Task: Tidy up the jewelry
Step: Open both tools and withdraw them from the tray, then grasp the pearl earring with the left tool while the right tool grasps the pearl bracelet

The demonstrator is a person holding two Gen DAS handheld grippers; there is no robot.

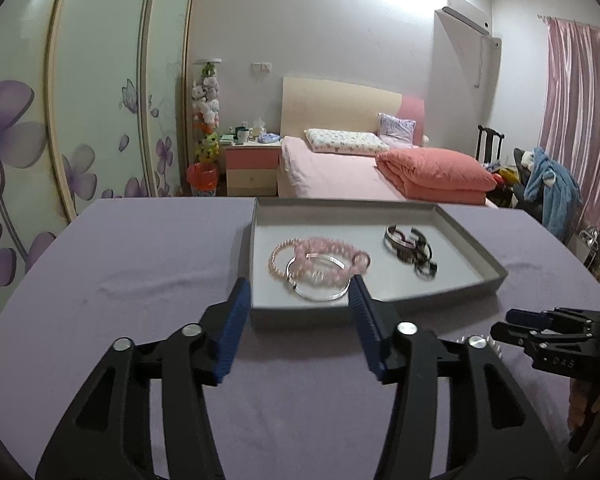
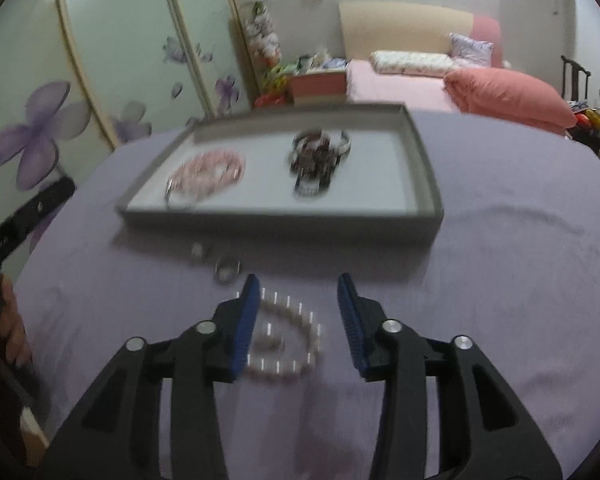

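Partly done: the grey tray on the table already holds a pink bracelet cluster and a dark bangle cluster. Only the right-wrist view shows the remainder: a pearl bracelet between the parted, empty right tongs and, apparently, small rings. Left tongs also apart, empty.

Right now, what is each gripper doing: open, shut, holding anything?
Left gripper: open, empty, in front of the tray.
Right gripper: open, holding nothing, over the pearl bracelet on the cloth.
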